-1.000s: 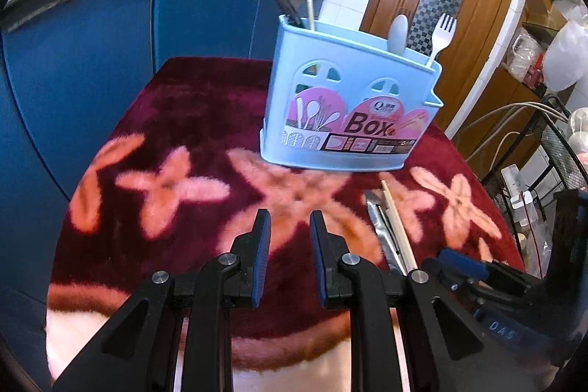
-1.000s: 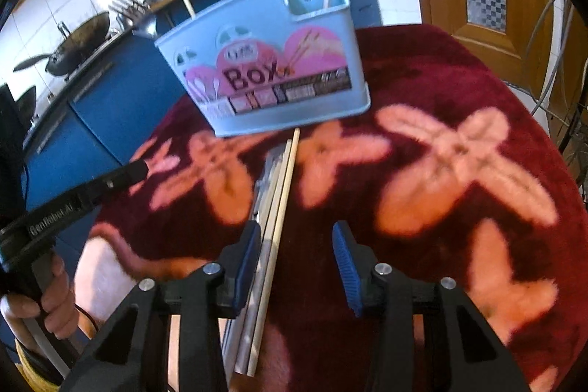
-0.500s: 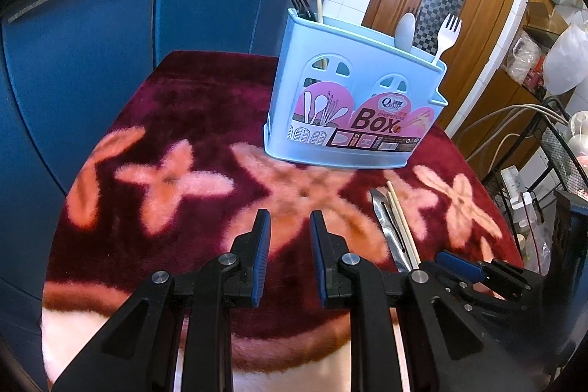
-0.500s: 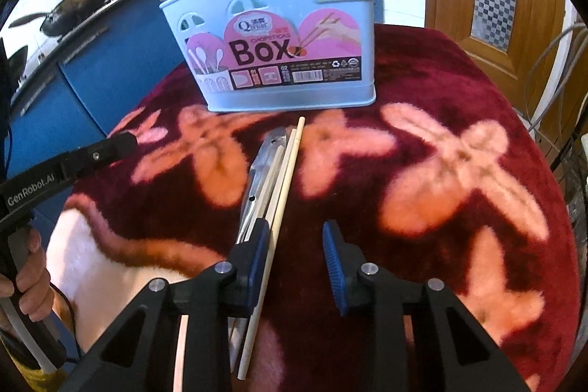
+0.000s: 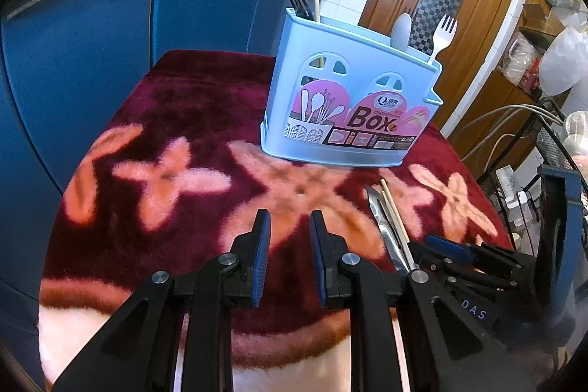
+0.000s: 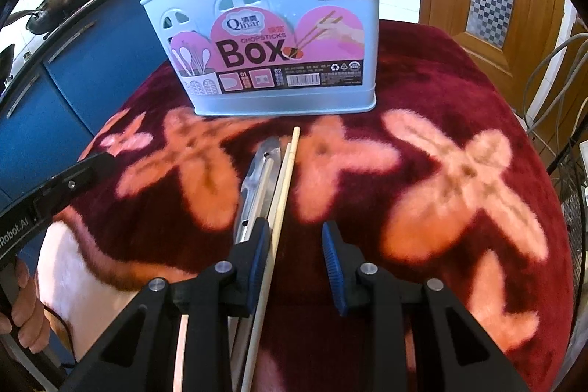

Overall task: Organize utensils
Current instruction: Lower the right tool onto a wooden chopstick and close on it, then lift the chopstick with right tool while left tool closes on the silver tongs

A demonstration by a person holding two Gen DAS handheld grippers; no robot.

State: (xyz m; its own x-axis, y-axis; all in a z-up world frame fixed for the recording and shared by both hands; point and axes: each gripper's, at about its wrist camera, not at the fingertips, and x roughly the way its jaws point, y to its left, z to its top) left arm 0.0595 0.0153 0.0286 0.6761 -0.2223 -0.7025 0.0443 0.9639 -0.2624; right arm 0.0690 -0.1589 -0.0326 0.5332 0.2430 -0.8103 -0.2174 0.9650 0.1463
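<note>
Only the right wrist view shows the chopstick [image 6: 283,193] running between the right gripper [image 6: 294,245]'s spread jaws, beside metal tongs [image 6: 257,179] before the utensil box [image 6: 272,54]. The left gripper [image 5: 288,237] hovers, jaws spread, holding nothing.

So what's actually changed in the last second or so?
The right gripper has crept forward along the chopsticks and steel tongs, toward the blue utensil box, its fingers narrowing slightly. Nothing grabbed yet. The left gripper and the utensils stayed put.
</note>
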